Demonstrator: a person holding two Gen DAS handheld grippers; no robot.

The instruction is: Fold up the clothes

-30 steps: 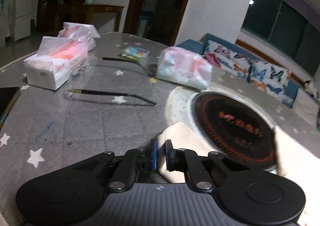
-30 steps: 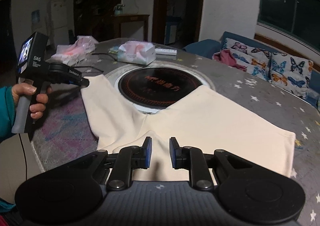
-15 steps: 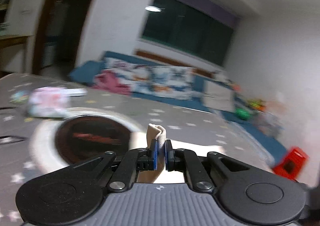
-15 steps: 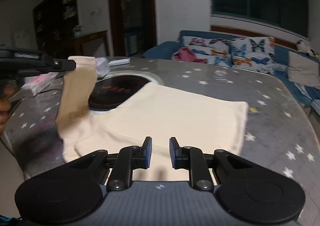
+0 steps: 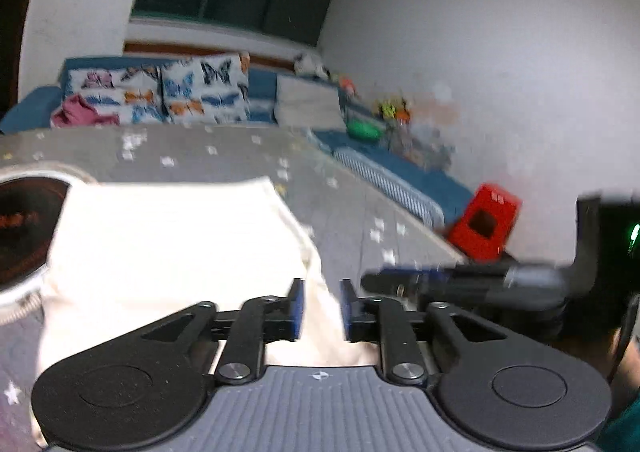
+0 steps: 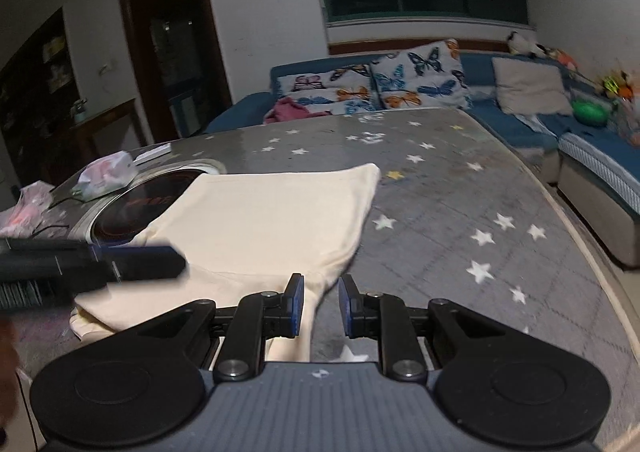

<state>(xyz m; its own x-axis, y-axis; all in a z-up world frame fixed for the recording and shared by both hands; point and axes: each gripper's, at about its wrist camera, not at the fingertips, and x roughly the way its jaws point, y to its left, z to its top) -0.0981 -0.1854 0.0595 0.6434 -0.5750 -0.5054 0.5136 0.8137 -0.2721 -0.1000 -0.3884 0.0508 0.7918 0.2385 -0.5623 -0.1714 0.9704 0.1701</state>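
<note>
A: Where does the cream garment (image 6: 260,220) sit?

B: Flat on the star-patterned table (image 6: 460,212), one far corner over the rim of the round cooktop (image 6: 132,204). From the right gripper (image 6: 321,302) it spreads ahead and to the left; the near right edge runs in under its left pad. Its long axis appears to run away from that gripper, slanting right toward the far corner.

A: Jaws on the right one?

B: Apart. Cloth shows beside the left pad, bare table in most of the gap. Holding nothing.

A: And the left gripper (image 5: 321,306)?

B: Also apart, with the cloth's edge lying in the gap between its pads, not pinched. The garment (image 5: 172,236) runs ahead and left of it too. Picture is blurred, so no finer detail.

A: Which one is nearer the cloth?

B: Both sit at the near edge. In the right-hand view the left gripper (image 6: 168,262) hovers over the near left part. My guess: the next fold turns on that near hem, and either can close on it.
</note>
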